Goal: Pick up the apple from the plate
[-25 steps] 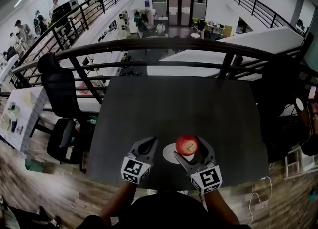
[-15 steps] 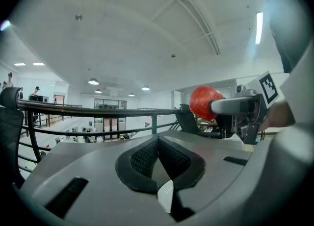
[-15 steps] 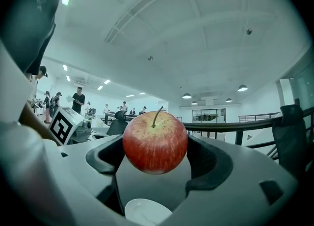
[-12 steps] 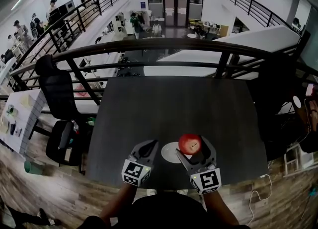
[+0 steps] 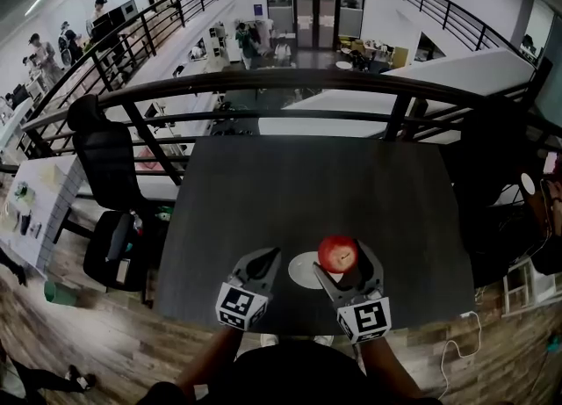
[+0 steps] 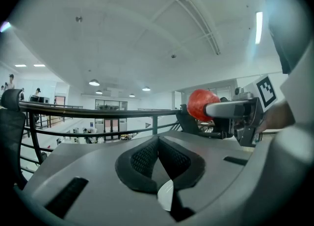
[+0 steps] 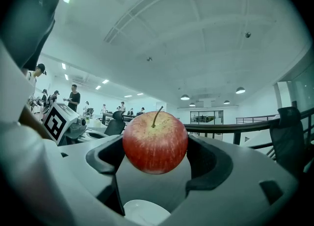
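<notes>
A red apple (image 5: 338, 254) sits between the jaws of my right gripper (image 5: 342, 256), which is shut on it and holds it a little above the small white plate (image 5: 300, 271). In the right gripper view the apple (image 7: 155, 141) hangs stem up in the gripper (image 7: 155, 157), with the plate (image 7: 144, 212) below it. My left gripper (image 5: 263, 258) rests just left of the plate, shut and holding nothing. In the left gripper view its gripper (image 6: 158, 144) has the pads meeting, a sliver of plate (image 6: 166, 195) shows beneath, and the apple (image 6: 201, 105) is off to the right.
The dark table (image 5: 307, 184) stands against a black railing (image 5: 290, 83) over an open hall. A black office chair (image 5: 110, 179) is at the table's left. A white cable (image 5: 465, 337) lies on the wooden floor at the right. The plate is near the table's front edge.
The right gripper has shifted slightly right with the apple, leaving more of the plate uncovered. The left gripper has stayed where it was.
</notes>
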